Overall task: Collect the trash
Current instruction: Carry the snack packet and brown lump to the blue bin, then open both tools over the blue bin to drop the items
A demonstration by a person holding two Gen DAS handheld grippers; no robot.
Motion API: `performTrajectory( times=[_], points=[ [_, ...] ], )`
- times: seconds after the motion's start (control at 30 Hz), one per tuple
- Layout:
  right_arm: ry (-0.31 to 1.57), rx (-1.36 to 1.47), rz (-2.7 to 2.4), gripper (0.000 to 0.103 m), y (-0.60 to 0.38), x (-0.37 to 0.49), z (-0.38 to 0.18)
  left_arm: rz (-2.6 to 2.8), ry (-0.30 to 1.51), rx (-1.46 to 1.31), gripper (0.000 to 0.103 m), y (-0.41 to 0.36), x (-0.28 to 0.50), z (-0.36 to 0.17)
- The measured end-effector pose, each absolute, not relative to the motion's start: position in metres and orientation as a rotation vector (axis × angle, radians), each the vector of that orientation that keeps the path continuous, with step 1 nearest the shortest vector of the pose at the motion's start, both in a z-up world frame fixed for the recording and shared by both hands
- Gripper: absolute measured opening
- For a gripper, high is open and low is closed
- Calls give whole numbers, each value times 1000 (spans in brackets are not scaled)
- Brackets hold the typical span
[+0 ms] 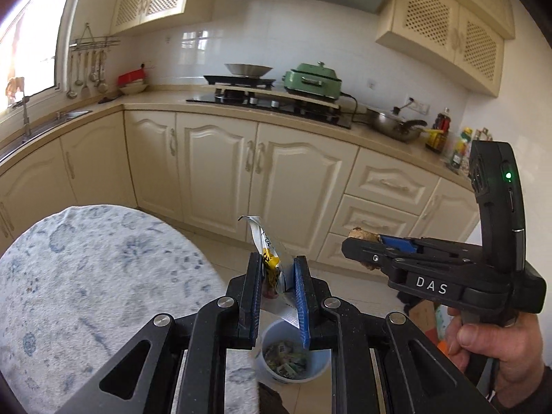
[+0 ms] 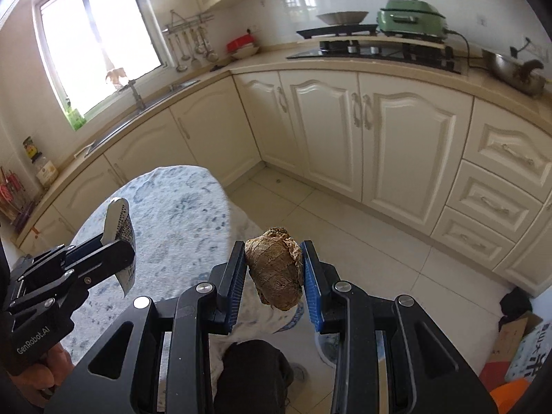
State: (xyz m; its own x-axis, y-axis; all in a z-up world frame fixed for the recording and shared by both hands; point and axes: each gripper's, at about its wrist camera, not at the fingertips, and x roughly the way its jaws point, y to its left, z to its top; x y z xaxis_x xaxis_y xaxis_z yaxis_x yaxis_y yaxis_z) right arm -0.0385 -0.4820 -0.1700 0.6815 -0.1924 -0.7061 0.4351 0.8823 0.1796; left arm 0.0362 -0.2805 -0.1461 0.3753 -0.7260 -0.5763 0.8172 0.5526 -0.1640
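Note:
My left gripper is shut on a silver and yellow snack wrapper that sticks up between its blue pads. It hangs above a small blue-rimmed trash bin with scraps inside, on the floor beside the table. My right gripper is shut on a crumpled brown paper ball. In the left wrist view the right gripper hangs at the right with the brown ball in it. In the right wrist view the left gripper shows at the left with the wrapper.
A round table with a blue-white patterned cloth lies to the left. Cream kitchen cabinets and a counter with a stove run behind. The floor is tiled. Boxes sit on the floor at the right.

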Motion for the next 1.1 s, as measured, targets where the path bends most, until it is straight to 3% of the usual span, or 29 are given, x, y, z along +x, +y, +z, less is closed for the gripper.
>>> performTrajectory(
  times=[0.3, 0.63, 0.73, 0.77, 0.87, 0.97, 1.1],
  points=[
    [792, 453, -475, 31, -549, -74, -209, -1094, 784, 249, 14, -381, 33, -179],
    [922, 650, -509, 33, -614, -86, -300, -1140, 1028, 338, 17, -480, 63, -251],
    [956, 722, -537, 35, -631, -92, -328, -1101, 1065, 413, 29, -509, 73, -272],
    [954, 745, -543, 41, -634, -95, -333, -1094, 1075, 425, 35, -516, 76, -276],
    [959, 803, -559, 59, -643, -105, -347, -1053, 1097, 458, 67, -534, 81, -286],
    [951, 818, -585, 74, -644, -115, -352, -1036, 1106, 475, 81, -541, 81, -292],
    [928, 835, -622, 103, -646, -125, -350, -986, 1016, 524, 102, -540, 63, -283]
  ],
)
